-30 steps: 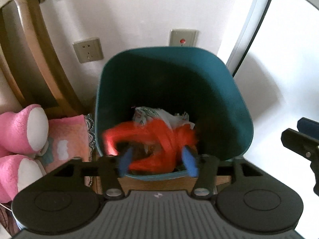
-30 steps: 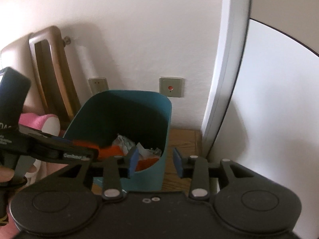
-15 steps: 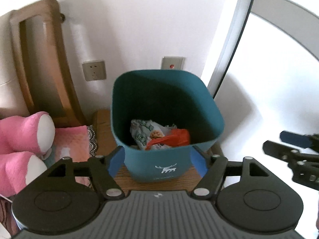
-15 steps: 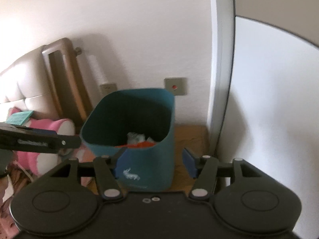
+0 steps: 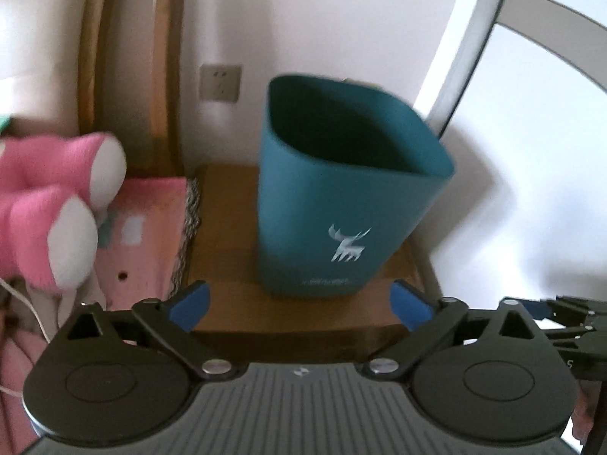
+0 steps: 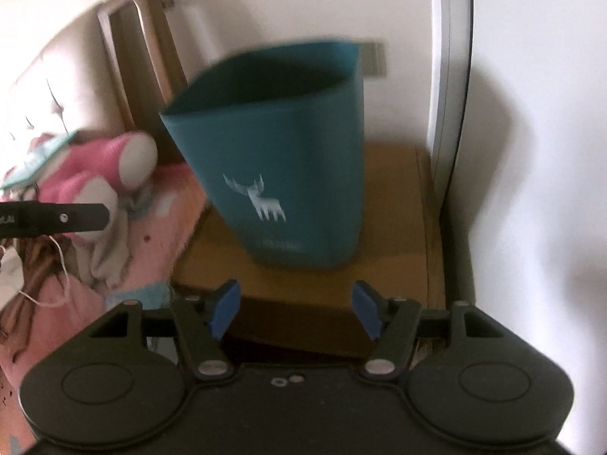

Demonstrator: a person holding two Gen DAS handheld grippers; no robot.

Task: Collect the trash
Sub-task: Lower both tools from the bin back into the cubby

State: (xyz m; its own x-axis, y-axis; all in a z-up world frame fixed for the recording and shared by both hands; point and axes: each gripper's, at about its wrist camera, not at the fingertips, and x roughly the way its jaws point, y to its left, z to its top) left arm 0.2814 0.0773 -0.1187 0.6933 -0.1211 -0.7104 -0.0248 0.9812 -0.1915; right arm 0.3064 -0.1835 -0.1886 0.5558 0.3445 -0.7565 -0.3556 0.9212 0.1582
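Both my jaws are opening with nothing between them, left gripper and right gripper, before the teal bin, and only my left view shows the wall socket.

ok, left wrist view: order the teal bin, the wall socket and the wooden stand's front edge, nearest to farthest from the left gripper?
From the left gripper, jaws opening with nothing between them:
1. wooden stand, front edge just beyond the fingertips, below centre.
2. teal bin, standing on the stand, centre-right.
3. wall socket, on the wall behind the bin, upper left of it.
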